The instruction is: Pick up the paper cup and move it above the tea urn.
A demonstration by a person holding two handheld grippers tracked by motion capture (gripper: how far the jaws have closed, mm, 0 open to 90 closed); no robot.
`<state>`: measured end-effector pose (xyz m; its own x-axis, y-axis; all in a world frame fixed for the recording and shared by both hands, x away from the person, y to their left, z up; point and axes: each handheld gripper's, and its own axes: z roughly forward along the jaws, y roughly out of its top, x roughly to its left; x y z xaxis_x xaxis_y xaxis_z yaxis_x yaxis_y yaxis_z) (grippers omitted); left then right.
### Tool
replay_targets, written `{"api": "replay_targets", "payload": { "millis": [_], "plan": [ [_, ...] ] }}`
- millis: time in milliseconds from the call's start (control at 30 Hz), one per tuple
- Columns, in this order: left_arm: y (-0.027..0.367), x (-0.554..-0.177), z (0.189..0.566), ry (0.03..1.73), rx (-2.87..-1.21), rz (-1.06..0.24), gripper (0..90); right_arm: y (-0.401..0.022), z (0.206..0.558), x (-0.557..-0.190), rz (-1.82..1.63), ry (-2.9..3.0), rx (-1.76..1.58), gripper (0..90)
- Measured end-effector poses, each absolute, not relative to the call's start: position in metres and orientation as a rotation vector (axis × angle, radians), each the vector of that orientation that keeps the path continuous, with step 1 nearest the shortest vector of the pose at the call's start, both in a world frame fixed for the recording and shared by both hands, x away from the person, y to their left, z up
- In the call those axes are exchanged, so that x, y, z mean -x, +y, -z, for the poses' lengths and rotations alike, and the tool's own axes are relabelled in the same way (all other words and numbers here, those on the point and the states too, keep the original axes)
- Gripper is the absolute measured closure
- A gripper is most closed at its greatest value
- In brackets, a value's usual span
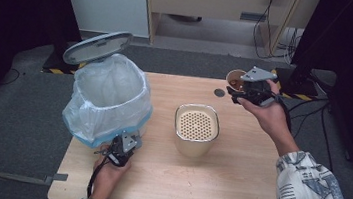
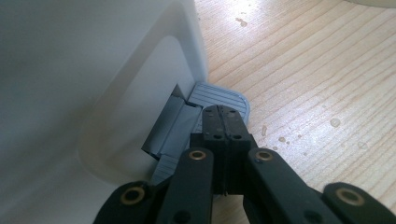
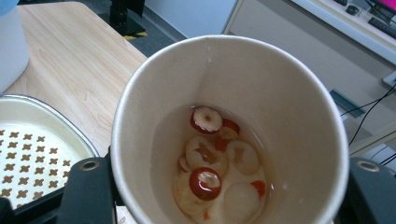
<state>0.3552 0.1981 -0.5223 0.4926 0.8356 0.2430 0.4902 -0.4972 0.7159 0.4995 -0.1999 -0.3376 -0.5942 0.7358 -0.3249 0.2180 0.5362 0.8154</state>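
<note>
Paper cup clamped in the right gripper, left gripper's closed tips on the bin pedal

The right gripper [image 1: 246, 91] holds a tan paper cup [image 3: 224, 93] between its black jaws, which press on opposite sides of the cup wall; the cup sits upright over the table's far right corner and contains pale liquid with red-skinned fruit slices [image 3: 205, 179]. The left gripper [image 2: 223, 122] has its jaws fully together, tips resting on the grey ribbed foot pedal [image 2: 219, 95] at the base of the white pedal bin with a clear plastic liner [image 1: 109, 97], whose grey lid [image 1: 97, 46] stands raised. A cream metal container with a perforated insert [image 1: 196, 127] stands mid-table on the light wooden table [image 1: 195, 182].
</note>
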Motion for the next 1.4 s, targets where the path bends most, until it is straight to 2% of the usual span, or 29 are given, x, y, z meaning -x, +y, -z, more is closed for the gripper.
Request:
{"api": "replay_targets", "payload": {
  "millis": [433, 1400],
  "plan": [
    [0.199, -0.355, 0.522, 1.089, -2.158, -0.775, 89.7, -0.183, 0.327, -0.504, -0.998, 2.106, -0.661, 33.7],
    [0.198, -0.355, 0.522, 1.083, -2.169, -0.785, 89.7, -0.167, 0.321, -0.486, -1.022, 2.135, -0.548, 33.6]
  ]
}}
